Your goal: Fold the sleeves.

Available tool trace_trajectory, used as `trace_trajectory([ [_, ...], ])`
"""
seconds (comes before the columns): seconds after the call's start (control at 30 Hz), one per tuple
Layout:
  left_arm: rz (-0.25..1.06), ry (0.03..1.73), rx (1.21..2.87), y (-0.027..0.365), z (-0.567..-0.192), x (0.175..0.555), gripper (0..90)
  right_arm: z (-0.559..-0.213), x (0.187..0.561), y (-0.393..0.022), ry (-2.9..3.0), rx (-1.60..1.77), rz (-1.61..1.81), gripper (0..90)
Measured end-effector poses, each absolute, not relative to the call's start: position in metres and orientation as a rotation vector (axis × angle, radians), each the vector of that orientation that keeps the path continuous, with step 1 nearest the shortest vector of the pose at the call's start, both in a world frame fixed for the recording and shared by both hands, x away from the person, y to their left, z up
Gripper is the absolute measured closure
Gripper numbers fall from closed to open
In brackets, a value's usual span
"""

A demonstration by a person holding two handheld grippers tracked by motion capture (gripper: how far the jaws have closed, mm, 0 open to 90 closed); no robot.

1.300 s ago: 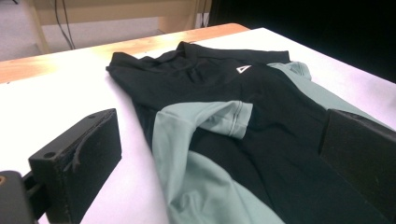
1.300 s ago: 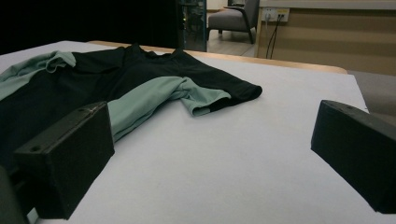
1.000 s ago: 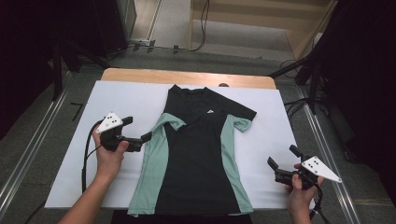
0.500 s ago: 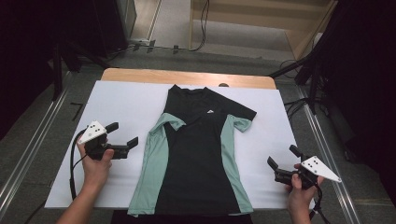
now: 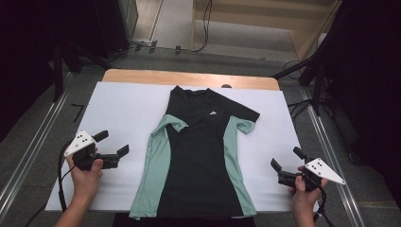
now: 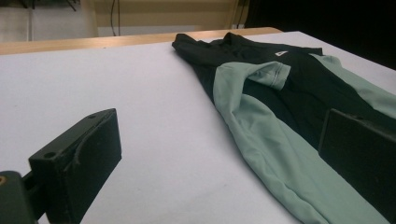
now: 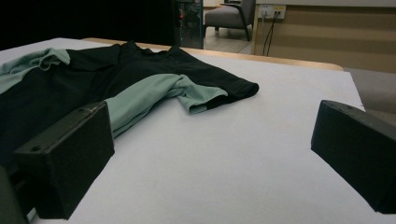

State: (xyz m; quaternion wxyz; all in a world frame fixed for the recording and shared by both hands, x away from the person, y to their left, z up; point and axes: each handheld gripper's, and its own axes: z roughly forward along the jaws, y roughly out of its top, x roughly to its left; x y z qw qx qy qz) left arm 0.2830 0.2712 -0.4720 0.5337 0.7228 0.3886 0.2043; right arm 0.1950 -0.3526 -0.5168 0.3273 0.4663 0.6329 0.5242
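A black T-shirt with pale green side panels (image 5: 198, 151) lies face up in the middle of the white table cover (image 5: 127, 109), collar toward the far edge. Its left sleeve (image 6: 261, 74) is folded in over the chest, and its right sleeve (image 7: 205, 95) spreads flat outward. My left gripper (image 5: 113, 144) hovers open over bare cover left of the shirt, nothing between its jaws. On the other side, my right gripper (image 5: 287, 160) is open near the front right corner, pointing at the shirt's hem side, holding nothing.
A strip of wooden table top (image 5: 189, 78) shows beyond the cover's far edge. Dark stands and cables (image 5: 307, 75) crowd the floor at the right, and metal rails (image 5: 28, 146) run along both sides. An armchair (image 7: 229, 16) sits far off in the right gripper view.
My left gripper has pulled back leftward and toward the front, away from the shirt's left sleeve, and is open. The right gripper has stayed put.
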Motion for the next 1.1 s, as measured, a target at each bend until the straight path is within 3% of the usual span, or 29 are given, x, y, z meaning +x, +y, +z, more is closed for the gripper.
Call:
trace_trajectory([
  [0.6,0.548,0.971,1.682,0.303,-0.478,0.262,0.0,-0.515,0.196,-0.352,1.672,1.220,1.361,0.0],
  [0.77,0.621,0.943,1.688,0.307,-0.480,0.256,0.0,-0.514,0.196,-0.353,1.671,1.232,1.359,0.0],
  [1.1,0.583,0.970,1.640,0.317,-0.483,0.257,0.0,-0.507,0.197,-0.349,1.685,1.229,1.359,0.0],
])
